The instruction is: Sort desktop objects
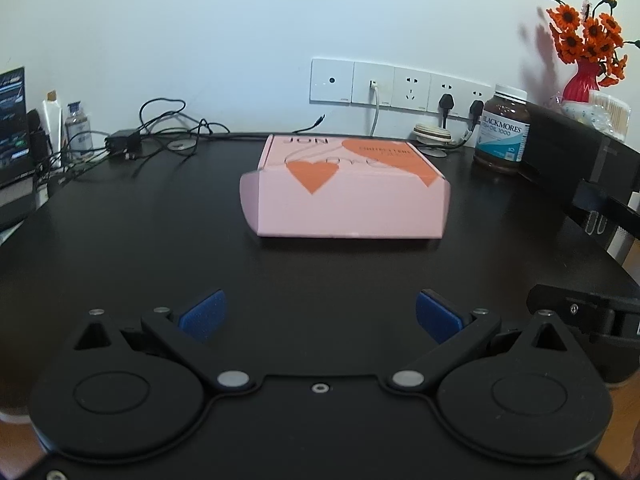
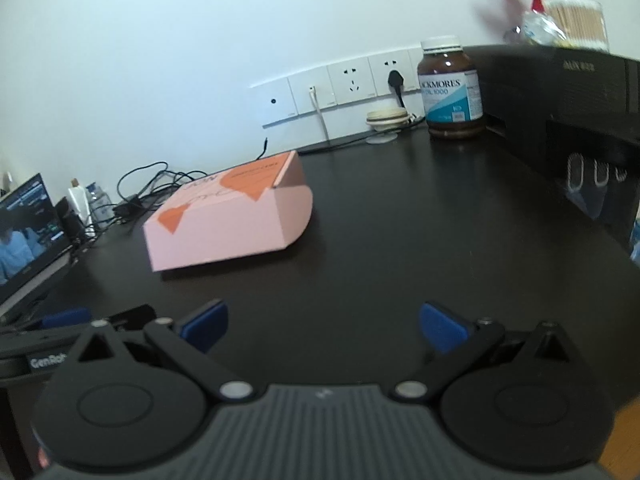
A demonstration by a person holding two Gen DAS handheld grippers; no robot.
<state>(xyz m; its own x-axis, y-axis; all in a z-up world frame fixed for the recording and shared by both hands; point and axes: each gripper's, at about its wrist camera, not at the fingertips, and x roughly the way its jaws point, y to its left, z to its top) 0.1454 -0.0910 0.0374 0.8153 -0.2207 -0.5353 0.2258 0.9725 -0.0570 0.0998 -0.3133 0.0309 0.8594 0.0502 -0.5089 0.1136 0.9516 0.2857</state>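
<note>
Left wrist view: the pink box point(image 1: 346, 188) lies mid-desk, squarely ahead of the left tongs point(image 1: 320, 314), well apart from them.
Right wrist view: same box, ahead and to the left of the right tongs point(image 2: 322, 326); the left tool shows at the lower left edge.
Left tongs: spread wide, nothing between the blue pads.
Right tongs: spread wide too, holding nothing.
Box look: flat pink carton with orange hearts and print on the lid; lid down, side flaps point(image 2: 298, 216) bowing out a little at the front corners — light card, by my guess easy to dent.
Desk point(image 1: 160, 240): dark top, bare around the box; a brown bottle point(image 1: 502, 130), cables point(image 1: 160, 128) and a small round reel point(image 1: 432, 134) line the back edge by the wall sockets point(image 1: 400, 86).
Progress: undecided from here — a shut box on a bare middle fits loose things already packed inside, and equally a box waiting to be opened or moved. What it holds is hidden.
Left over: cannot be settled; only the back-edge items stand outside the box.
</note>
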